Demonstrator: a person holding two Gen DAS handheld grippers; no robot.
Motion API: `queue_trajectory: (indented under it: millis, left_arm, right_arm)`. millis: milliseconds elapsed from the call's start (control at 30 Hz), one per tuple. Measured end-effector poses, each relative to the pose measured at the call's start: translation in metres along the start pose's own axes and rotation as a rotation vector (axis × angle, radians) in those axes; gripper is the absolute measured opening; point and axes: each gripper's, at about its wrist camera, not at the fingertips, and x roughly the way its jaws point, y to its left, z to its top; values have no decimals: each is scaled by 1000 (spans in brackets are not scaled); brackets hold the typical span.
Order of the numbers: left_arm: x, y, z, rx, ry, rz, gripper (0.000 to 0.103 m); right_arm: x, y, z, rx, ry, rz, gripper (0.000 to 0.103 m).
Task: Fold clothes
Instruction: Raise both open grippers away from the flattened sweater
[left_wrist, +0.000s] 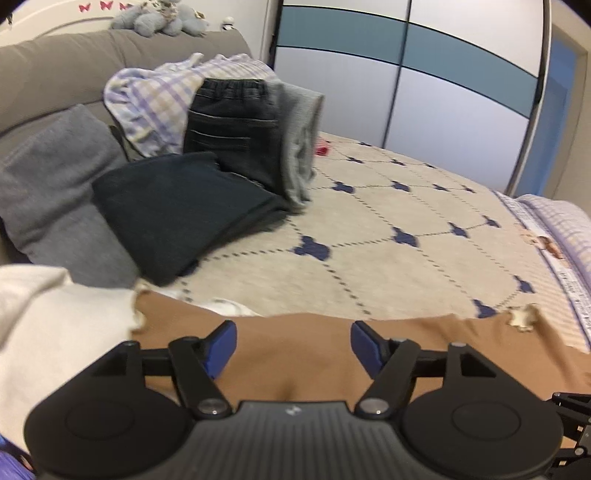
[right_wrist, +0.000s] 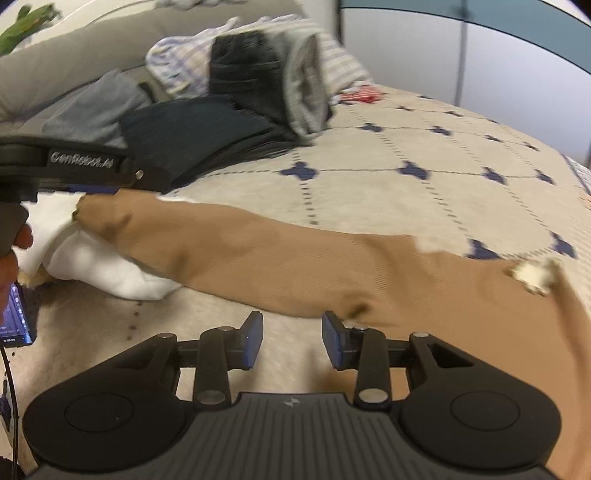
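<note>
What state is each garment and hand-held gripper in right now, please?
Tan garment: spread flat on the bed, not yet folded up.
Navy garment: folded.
Jeans: folded, leaning on the pile.
Left hand-held gripper: open, over the tan garment.
Right hand-held gripper: open, holding nothing.

Tan garment (right_wrist: 280, 258) with cream trim; beige bedspread (left_wrist: 388, 240) with navy motifs and dashed diamonds; lilac-checked cloth (left_wrist: 155, 103); black jeans (left_wrist: 232, 125).
</note>
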Motion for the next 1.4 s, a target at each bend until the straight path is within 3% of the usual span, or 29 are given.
queue_trajectory:
  millis: [367, 600, 900, 1233, 1400]
  left_arm:
    - [-16, -50, -17, 0, 38, -124, 84]
    - [-23, -68, -25, -16, 56, -170, 84]
    - [-29, -92, -38, 9, 60, -181, 88]
    - [-20, -114, -56, -86, 100, -256, 92]
    - [-22, -130, -66, -69, 84, -254, 94]
  right_arm:
    - [-59, -48, -41, 122, -23, -106, 46]
    - [-84, -74, -65, 162, -35, -173, 49]
    - [-103, -108, -79, 208, -50, -222, 56]
    - [-108, -141, -87, 243, -47, -251, 60]
    - [-111, -161, -95, 281, -28, -275, 61]
